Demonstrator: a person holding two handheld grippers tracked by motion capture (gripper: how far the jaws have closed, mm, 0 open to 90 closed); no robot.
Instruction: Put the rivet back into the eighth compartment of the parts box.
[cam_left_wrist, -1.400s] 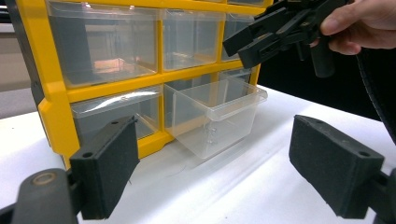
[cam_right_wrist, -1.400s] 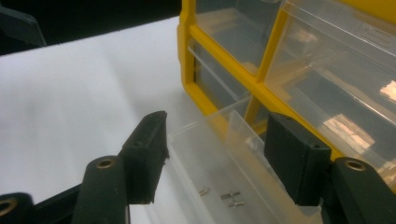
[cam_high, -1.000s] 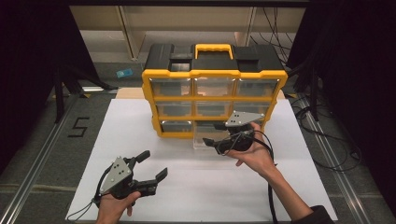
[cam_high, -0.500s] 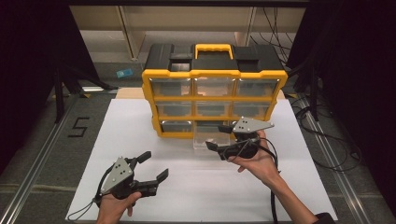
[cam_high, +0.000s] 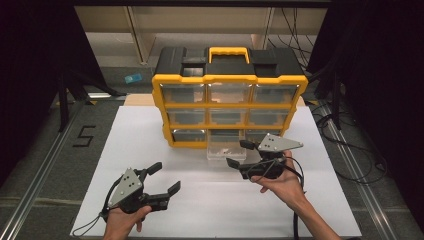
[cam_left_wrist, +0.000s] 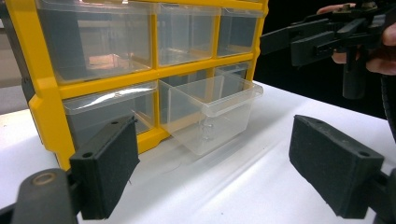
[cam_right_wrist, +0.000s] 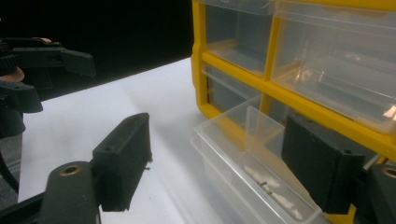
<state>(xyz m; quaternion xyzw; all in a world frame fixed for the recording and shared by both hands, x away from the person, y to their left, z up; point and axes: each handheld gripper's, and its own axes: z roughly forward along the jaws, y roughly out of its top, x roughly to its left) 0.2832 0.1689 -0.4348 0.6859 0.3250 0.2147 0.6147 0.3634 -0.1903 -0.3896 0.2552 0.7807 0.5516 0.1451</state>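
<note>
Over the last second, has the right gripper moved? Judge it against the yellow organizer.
Yes. In the high view the right gripper has drawn back from the yellow organizer toward the person, leaving the clear drawer pulled out.

We read one mark: a black figure "5" (cam_high: 85, 136) on the grey floor (cam_high: 45, 150), left of the white surface (cam_high: 140, 145). We find no lettering we can make out on the yellow and black organizer (cam_high: 230, 80) or its clear drawers, and none on either grey plate of the hand-held grippers.
</note>
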